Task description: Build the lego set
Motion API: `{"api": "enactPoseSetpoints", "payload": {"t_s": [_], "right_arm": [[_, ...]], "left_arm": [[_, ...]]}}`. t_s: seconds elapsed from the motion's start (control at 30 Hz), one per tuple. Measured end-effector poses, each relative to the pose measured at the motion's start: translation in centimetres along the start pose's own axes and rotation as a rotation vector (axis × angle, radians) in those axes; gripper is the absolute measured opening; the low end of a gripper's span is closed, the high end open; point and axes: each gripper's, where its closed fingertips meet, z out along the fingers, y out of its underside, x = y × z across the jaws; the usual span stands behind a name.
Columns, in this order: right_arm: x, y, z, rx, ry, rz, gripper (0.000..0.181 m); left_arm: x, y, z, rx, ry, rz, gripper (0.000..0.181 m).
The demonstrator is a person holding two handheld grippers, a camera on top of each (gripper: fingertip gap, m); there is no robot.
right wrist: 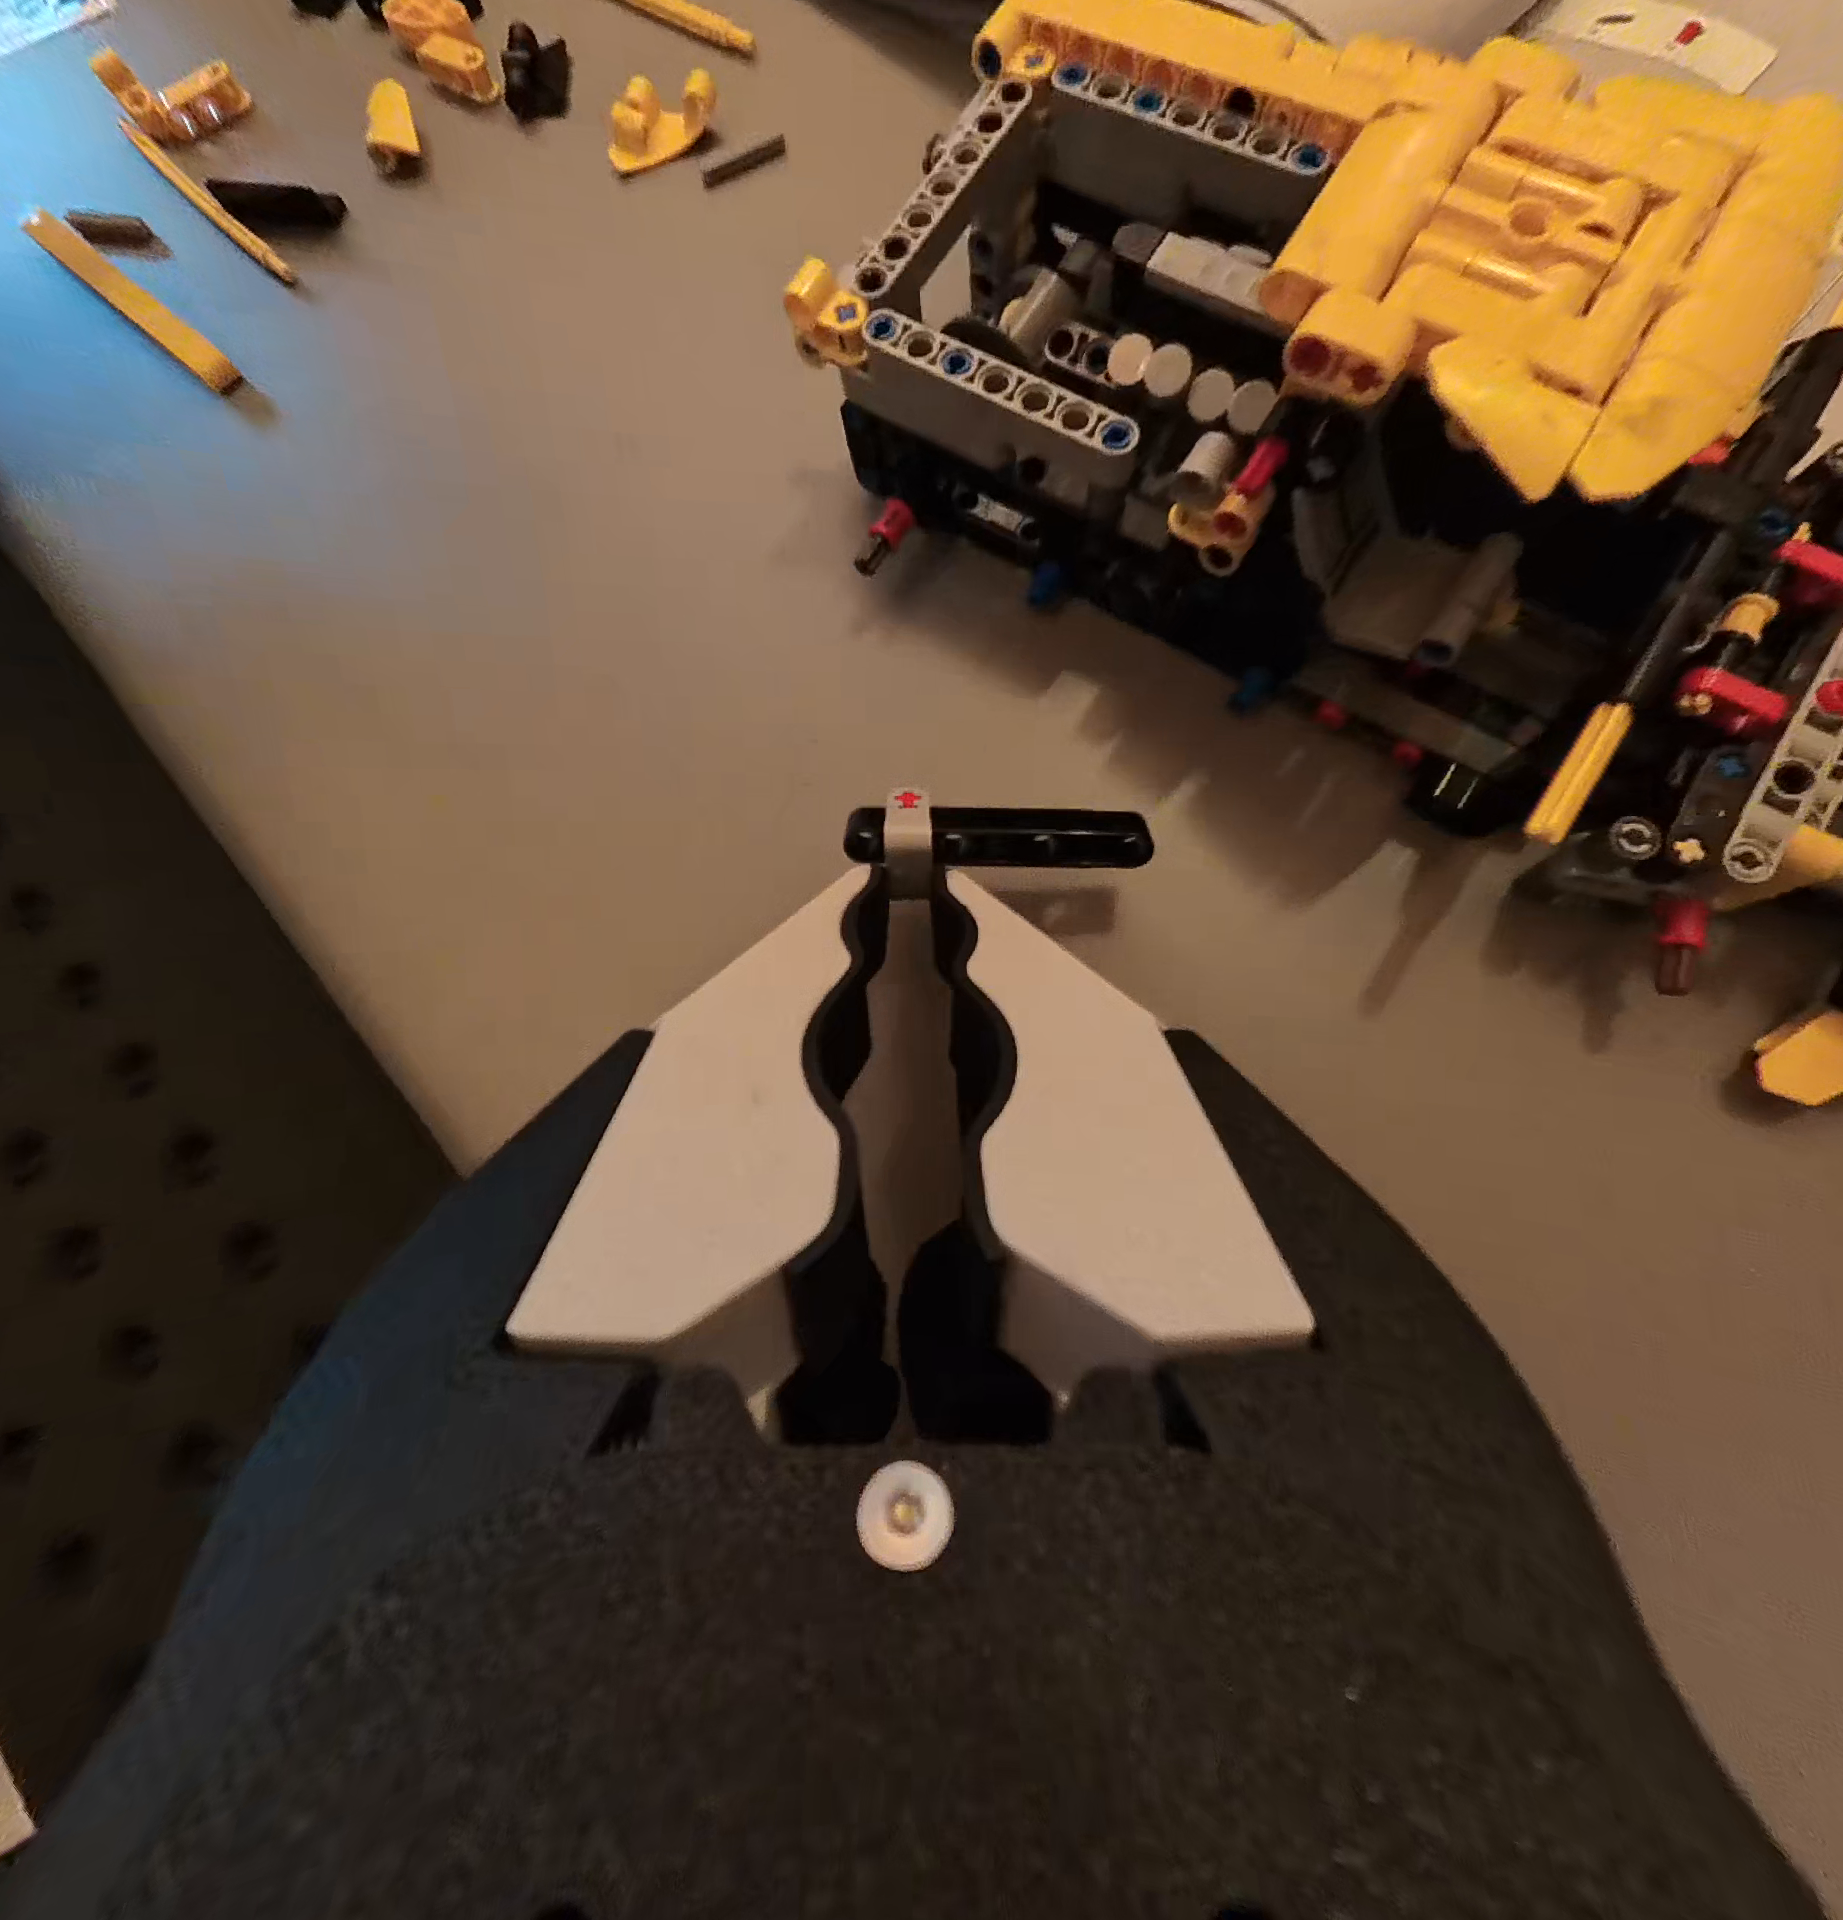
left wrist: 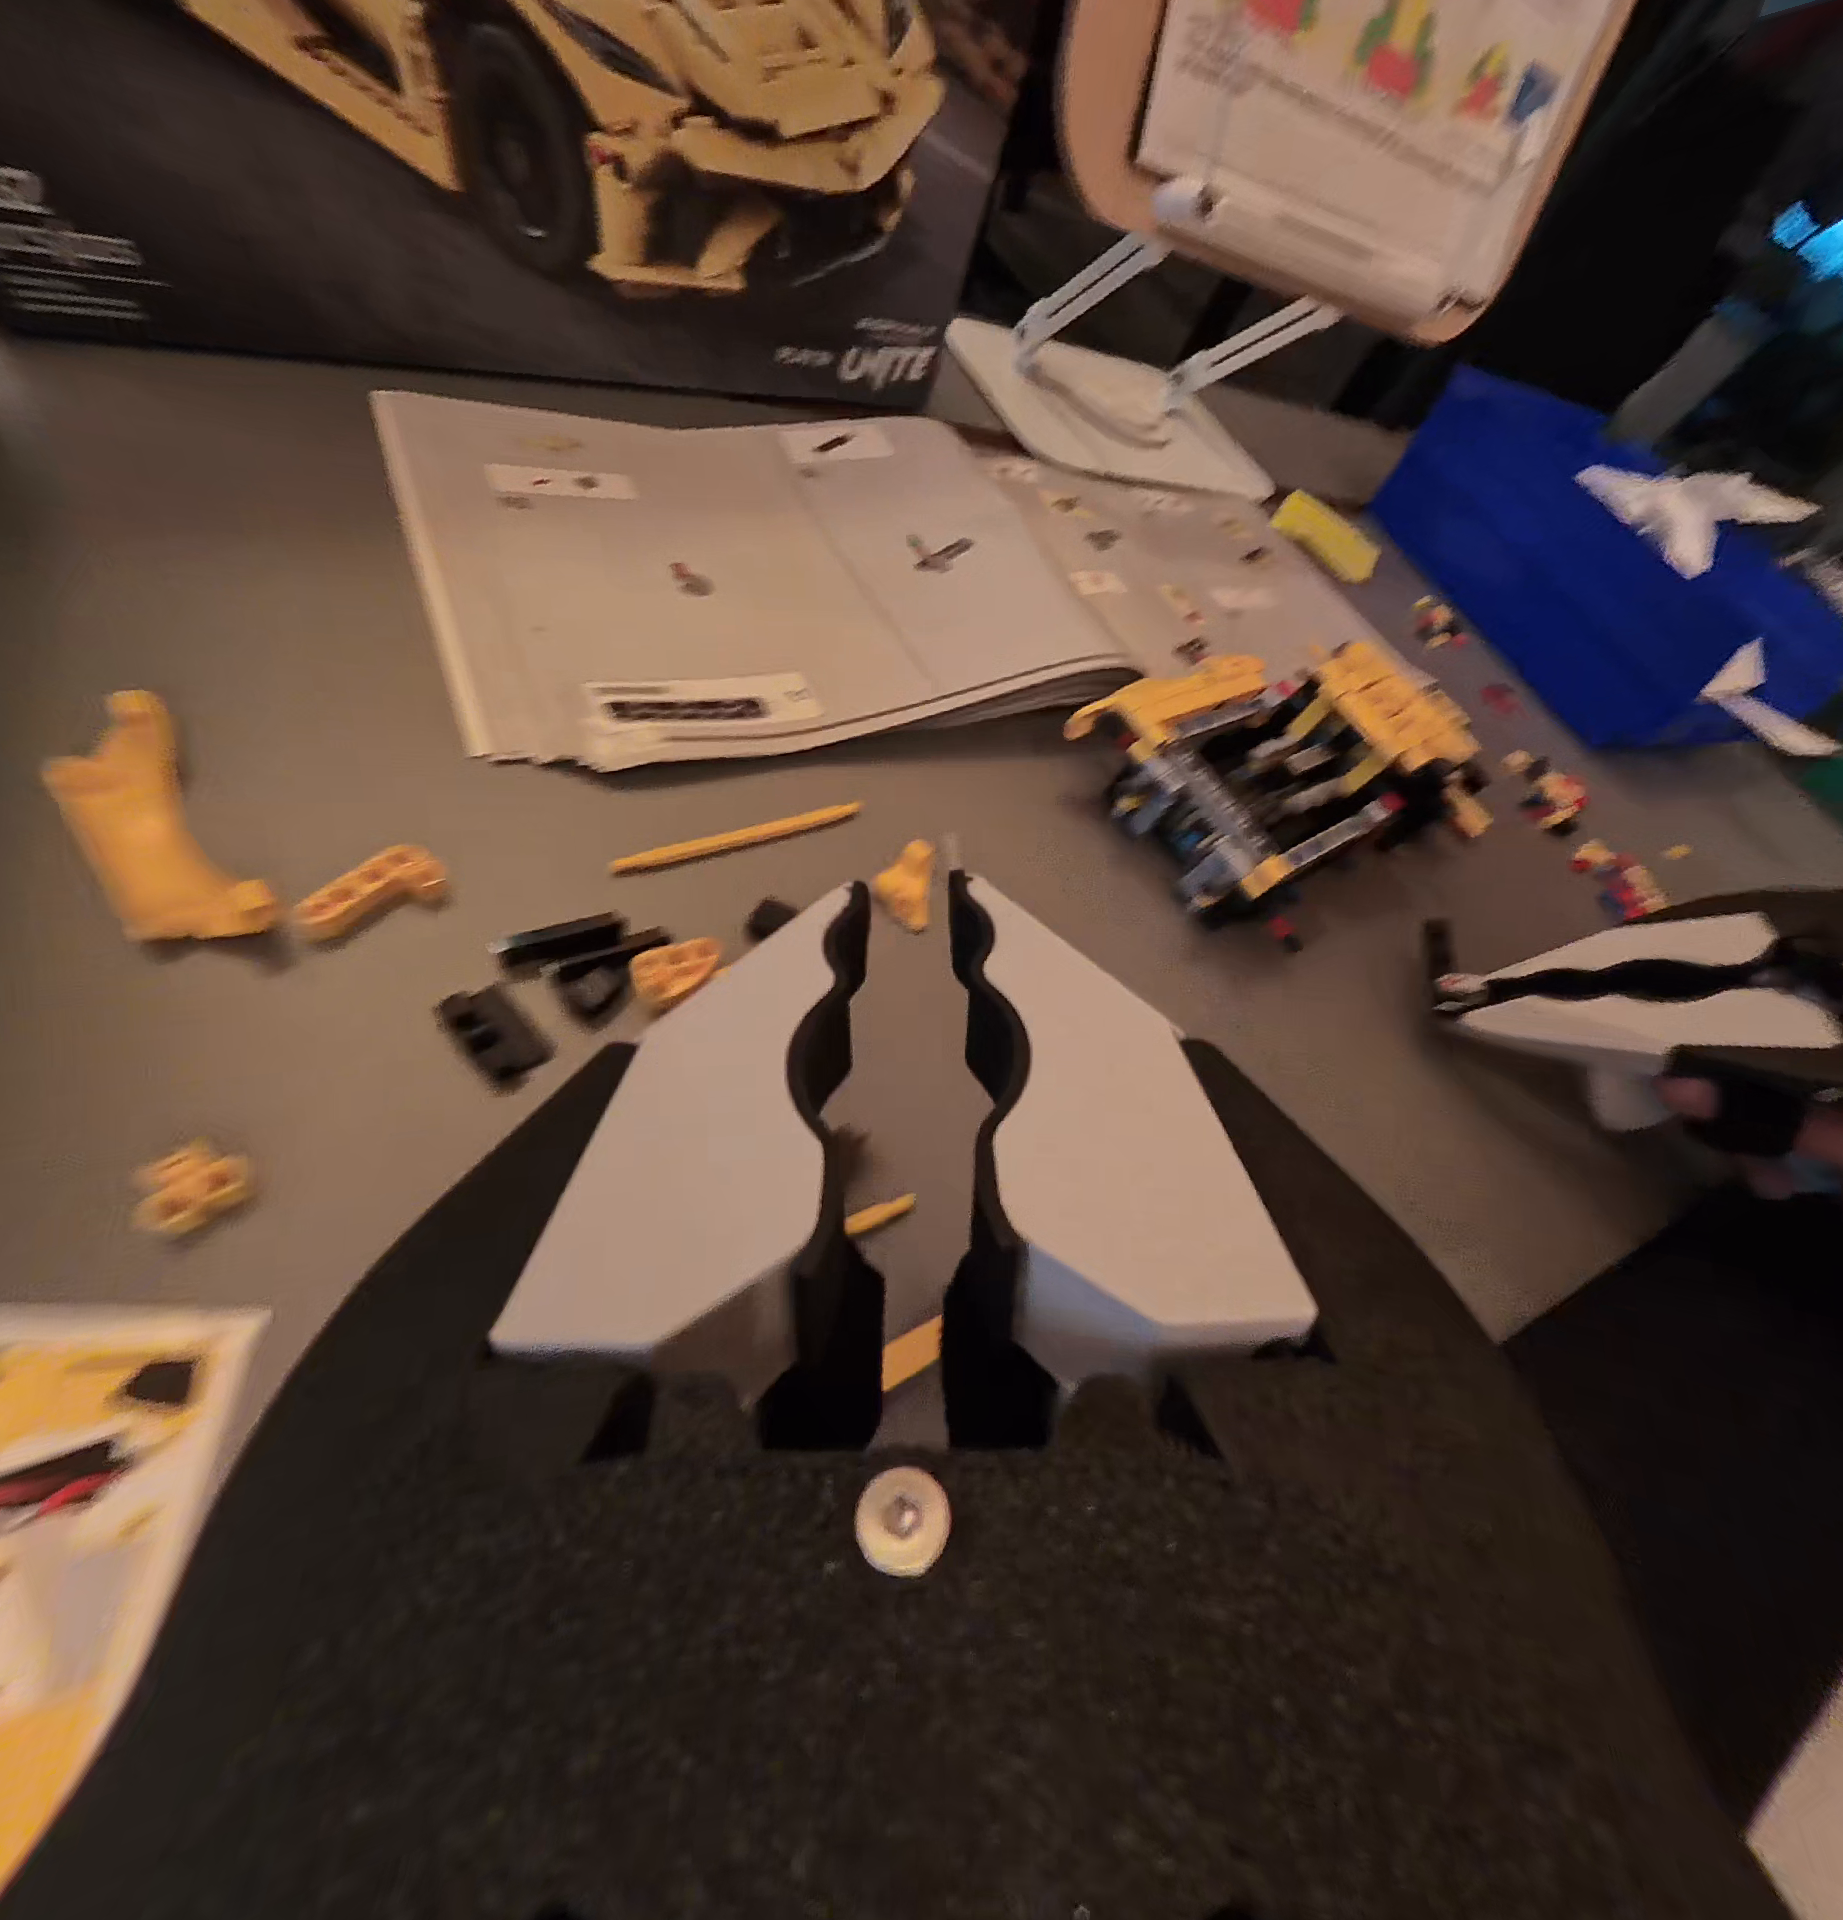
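Left gripper [left wrist: 909, 883], left wrist view: jaws parted, empty, hovering over blurred yellow and black loose pieces [left wrist: 584, 966] on the grey table [left wrist: 273, 582]. Half-built yellow-and-black model [left wrist: 1301, 779] sits beside the open manual [left wrist: 751, 582]; box [left wrist: 460, 177] cut off.

Right gripper [right wrist: 906, 883], right wrist view: clamped on a small grey connector [right wrist: 909, 847] joined to a black beam [right wrist: 1031, 840], near the model [right wrist: 1364, 416], partly cropped.

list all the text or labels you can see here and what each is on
I don't quote writing; it stands on:
dark box: white lettering
open booklet: print blurred
sheet on stand: blurred
grey piece in right gripper: red mark, no words
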Motion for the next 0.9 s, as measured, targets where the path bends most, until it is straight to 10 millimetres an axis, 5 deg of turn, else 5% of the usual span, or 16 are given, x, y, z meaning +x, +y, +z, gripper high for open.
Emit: {"api": "enactPoseSetpoints", "payload": {"t_s": [0.1,0.27,0.47,0.67,0.9], "right_arm": [[0.2,0.6,0.3,-0.037,0.017,-0.011,0.007],[0.3,0.8,0.5,-0.055,0.028,-0.016,0.007],[0.2,0.7,0.2,-0.047,0.004,0.014,0.013],[1.9,-2.8,-2.8,0.141,-0.123,0.16,0.027],[8.4,-4.3,-4.2,0.417,0.022,0.113,0.025]], "left_arm": [[-2.5,1.3,-1.7,-0.081,-0.107,0.119,0.015],[-3.1,3.3,-3.0,-0.199,-0.08,0.248,0.016],[-5.3,3.3,-4.0,-0.222,-0.106,0.302,0.019],[-7.5,2.9,-5.5,-0.272,-0.143,0.333,0.019],[-7.4,3.5,-0.4,-0.328,-0.1,0.526,0.019]]}}
